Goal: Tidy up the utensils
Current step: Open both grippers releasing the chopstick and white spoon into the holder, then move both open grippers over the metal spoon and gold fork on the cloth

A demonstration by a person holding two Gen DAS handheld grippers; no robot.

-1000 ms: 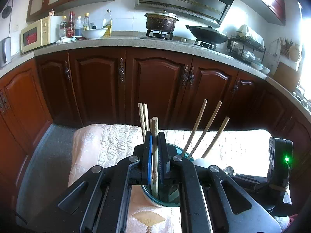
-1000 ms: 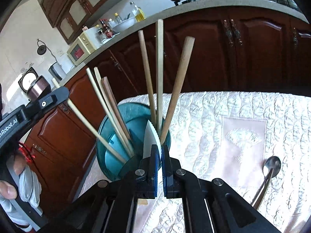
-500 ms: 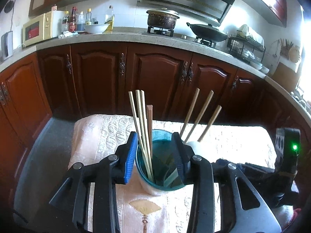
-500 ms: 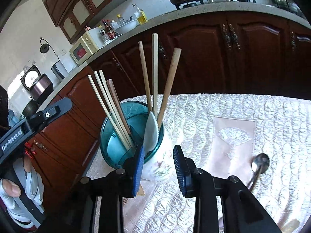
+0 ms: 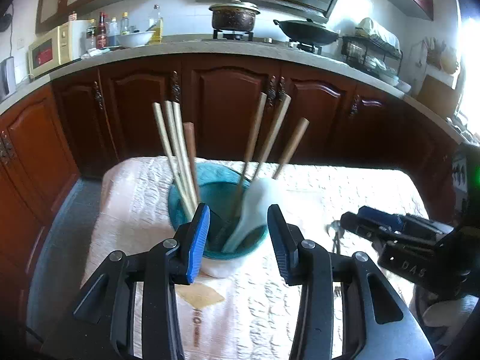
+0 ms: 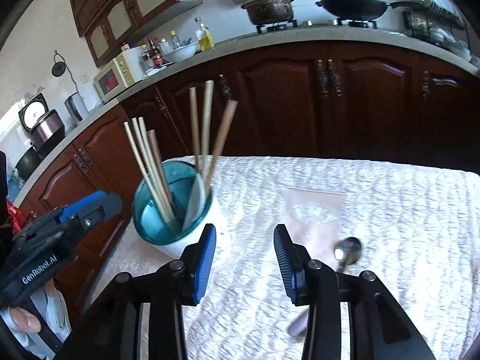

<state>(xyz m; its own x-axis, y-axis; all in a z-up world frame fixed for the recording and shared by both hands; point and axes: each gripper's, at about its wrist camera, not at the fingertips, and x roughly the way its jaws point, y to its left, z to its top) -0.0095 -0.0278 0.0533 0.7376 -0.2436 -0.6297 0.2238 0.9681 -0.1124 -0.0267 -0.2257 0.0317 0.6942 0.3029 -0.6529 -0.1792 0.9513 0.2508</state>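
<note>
- Left wrist view: left gripper [image 5: 237, 237], blue-padded fingers [image 5: 198, 240] released and opening; they stand either side of the near rim of the holder, not pressing on it, nothing grasped.
- Holder [image 5: 180, 207]: teal-lined cup with a white outside, upright on the desk [image 5: 360, 192], which is covered by a pale quilted cloth.
- Light chopsticks [image 5: 172, 150]: a bundle leaning to the left inside the holder, one darker stick beside them.
- Brown chopsticks [image 5: 270, 141]: three, leaning to the right inside the holder.
- White spoon [image 5: 255, 207]: standing in the holder, bowl upward, at its right side.
- Right gripper [image 5: 387, 225]: at the right edge, low over the cloth, well apart from the holder; finger gap not readable here.
- Right wrist view: right gripper [image 6: 244, 256], fingers [image 6: 288, 258] released and opening over bare cloth, nothing between them.
- Holder [image 6: 210, 225]: just left of the left finger, upright, chopsticks [image 6: 207, 126] and white spoon [image 6: 195, 201] inside.
- Metal spoon [image 6: 348, 250]: lying on the desk [image 6: 390, 198], right of the right finger, handle passing behind it; blurred.
- Left gripper [image 6: 81, 210]: at the left edge beside the holder, held by a gloved hand [image 6: 33, 324].
</note>
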